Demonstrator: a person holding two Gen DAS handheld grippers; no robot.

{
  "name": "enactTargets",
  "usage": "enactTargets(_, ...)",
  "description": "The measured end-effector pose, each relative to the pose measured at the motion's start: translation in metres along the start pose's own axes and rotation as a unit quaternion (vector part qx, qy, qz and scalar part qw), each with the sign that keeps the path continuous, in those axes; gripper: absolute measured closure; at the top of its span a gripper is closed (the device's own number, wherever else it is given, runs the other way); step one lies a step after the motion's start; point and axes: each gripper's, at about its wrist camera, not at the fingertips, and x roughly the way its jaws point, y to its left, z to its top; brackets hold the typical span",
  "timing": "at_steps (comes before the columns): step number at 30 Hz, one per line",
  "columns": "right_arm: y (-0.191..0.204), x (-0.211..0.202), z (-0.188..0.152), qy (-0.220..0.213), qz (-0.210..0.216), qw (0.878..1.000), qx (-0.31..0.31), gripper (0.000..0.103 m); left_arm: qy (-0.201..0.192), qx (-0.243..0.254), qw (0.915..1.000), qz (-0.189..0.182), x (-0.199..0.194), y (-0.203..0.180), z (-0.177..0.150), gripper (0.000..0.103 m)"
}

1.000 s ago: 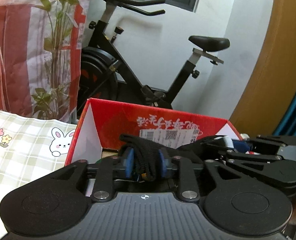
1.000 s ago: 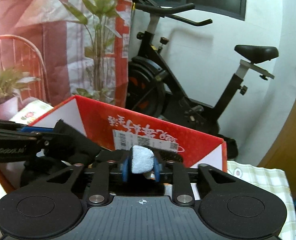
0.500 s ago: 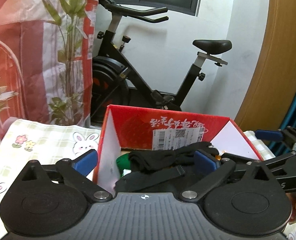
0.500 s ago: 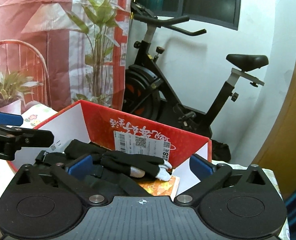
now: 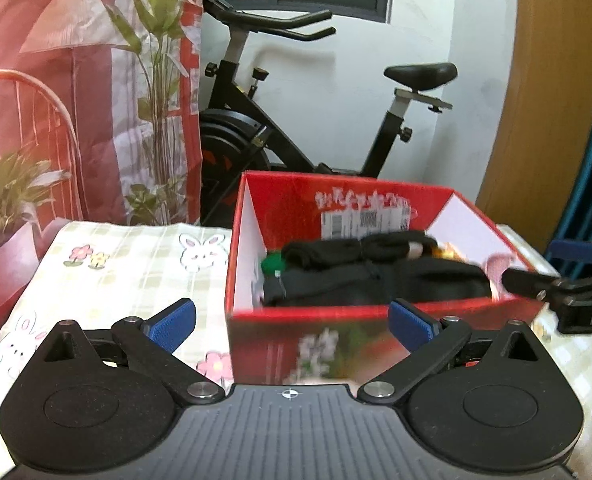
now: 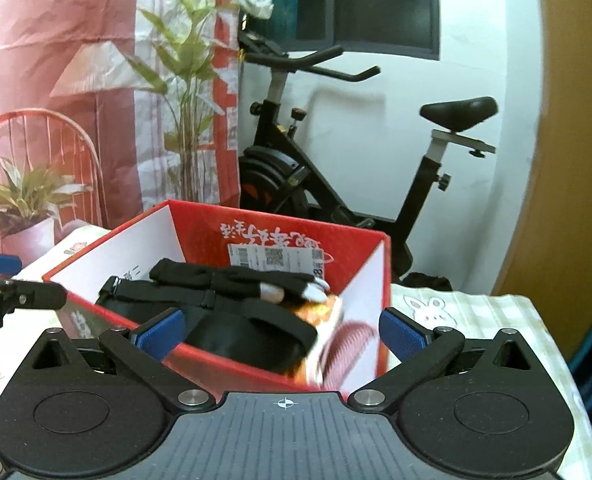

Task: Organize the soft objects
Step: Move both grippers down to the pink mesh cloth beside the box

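left gripper [image 5: 292, 326]: jaws spread wide, nothing between the 2 blue pads [image 5: 171, 325]; it sits at the near side of the box, in front of the near wall, not over the contents
right gripper [image 6: 280, 334]: jaws equally wide apart and empty; it sits at the box's near right corner, its left pad just over the rim in this view
tablecloth [image 5: 128, 264]: pale check with rabbits and flowers; no loose soft item shows on the bare stretch left of the box, so the next thing to sort probably lies outside both views
red box [image 5: 376, 190]: open-topped, on the cloth; it looks light, so any sideways knock from a finger could slide it; keep both tools clear of the near wall
black glove [image 6: 232, 280]: lies across the top of the pile, white fingertips toward the right wall; inside the box, touching neither gripper
black strap [image 6: 256, 320]: folded under the glove, also inside; a buckle shows at its left end
green item [image 5: 273, 265]: small, tucked in the left corner of the box; too blurred to name
step in hand, as I judge it: drop looks finished; draw both tools away with jaws kept apart, so no pad snags the glove
exercise bike [image 6: 336, 184]: behind the table, well apart; no concern
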Motion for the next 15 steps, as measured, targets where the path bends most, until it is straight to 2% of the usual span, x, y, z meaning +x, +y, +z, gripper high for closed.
enactTargets(8,-0.009,-0.028,-0.045,-0.016,-0.007,1.000,0.026,0.000,0.020,-0.009,0.9997,-0.013,0.000,0.000,-0.034,0.002)
enactTargets(10,-0.010,-0.025,-0.056,-0.003,-0.008,1.000,0.029,0.001,0.028,-0.011,0.9994,-0.019,0.005,-0.001,-0.040,0.007)
enactTargets(12,-0.012,-0.021,-0.069,0.013,-0.011,0.999,0.036,0.001,0.047,-0.015,0.9982,-0.035,0.013,-0.001,-0.047,0.024)
enactTargets(15,-0.015,-0.012,-0.086,0.032,-0.016,0.998,0.051,0.003,0.072,-0.027,0.9956,-0.054,0.026,0.002,-0.056,0.035)
